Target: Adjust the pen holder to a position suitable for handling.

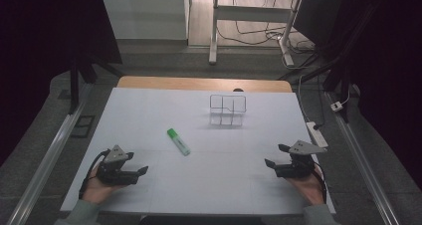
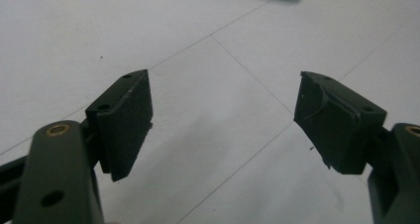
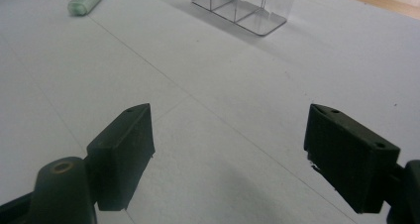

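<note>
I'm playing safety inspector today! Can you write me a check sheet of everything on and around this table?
Surface: white table top, flat, with thin seam lines; a wooden edge shows at the far side.
Job's things: green highlighter lying flat near the middle; clear plastic organizer with compartments standing farther back, apart from it.
Clutter: nothing seen.
Grippers: left gripper and right gripper both open, holding nothing, low over the near corners.
Cables: black cable trailing from the left gripper; loose wires and a white power strip on the floor at right.
Surroundings: grey floor, white table legs behind, dark curtains at the sides.
</note>
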Available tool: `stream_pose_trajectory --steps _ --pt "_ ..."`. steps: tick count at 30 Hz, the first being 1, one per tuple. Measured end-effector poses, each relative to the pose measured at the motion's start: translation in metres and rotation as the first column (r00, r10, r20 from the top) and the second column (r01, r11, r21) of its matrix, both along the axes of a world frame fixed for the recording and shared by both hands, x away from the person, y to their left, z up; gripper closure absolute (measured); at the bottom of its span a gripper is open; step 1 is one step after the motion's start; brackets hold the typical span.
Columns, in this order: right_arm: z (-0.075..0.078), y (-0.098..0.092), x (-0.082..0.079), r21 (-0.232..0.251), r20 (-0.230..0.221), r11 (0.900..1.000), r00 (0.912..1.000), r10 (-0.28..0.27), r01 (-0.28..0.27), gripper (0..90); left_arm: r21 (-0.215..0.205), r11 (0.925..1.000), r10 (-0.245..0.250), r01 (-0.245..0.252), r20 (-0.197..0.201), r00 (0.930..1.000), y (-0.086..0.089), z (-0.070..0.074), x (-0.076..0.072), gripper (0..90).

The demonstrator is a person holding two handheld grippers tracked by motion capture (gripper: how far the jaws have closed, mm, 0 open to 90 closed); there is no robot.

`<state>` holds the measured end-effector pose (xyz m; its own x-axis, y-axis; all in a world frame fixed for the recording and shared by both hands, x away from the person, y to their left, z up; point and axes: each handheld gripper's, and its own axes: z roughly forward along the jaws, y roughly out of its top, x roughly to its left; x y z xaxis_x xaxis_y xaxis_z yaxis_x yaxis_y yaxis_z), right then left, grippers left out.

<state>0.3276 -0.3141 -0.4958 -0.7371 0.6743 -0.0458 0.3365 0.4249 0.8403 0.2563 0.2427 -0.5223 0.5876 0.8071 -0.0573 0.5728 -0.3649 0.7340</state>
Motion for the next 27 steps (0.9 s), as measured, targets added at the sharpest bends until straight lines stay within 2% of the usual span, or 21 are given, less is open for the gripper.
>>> stream_pose_trajectory --steps 16,27 --pt "0.0009 0.0044 -0.0025 -0.017 -0.015 1.0 0.9999 0.008 -0.008 20.1 0.009 0.9999 -0.012 0.012 0.002 0.9999 -0.0022 -0.0022 0.0039 22.6" --pt "-0.0056 0.0056 -0.0004 -0.014 -0.044 1.0 0.9989 0.016 -0.017 21.3 0.023 0.9996 -0.015 0.015 0.014 0.9998 -0.0016 0.0 0.0065 23.0"
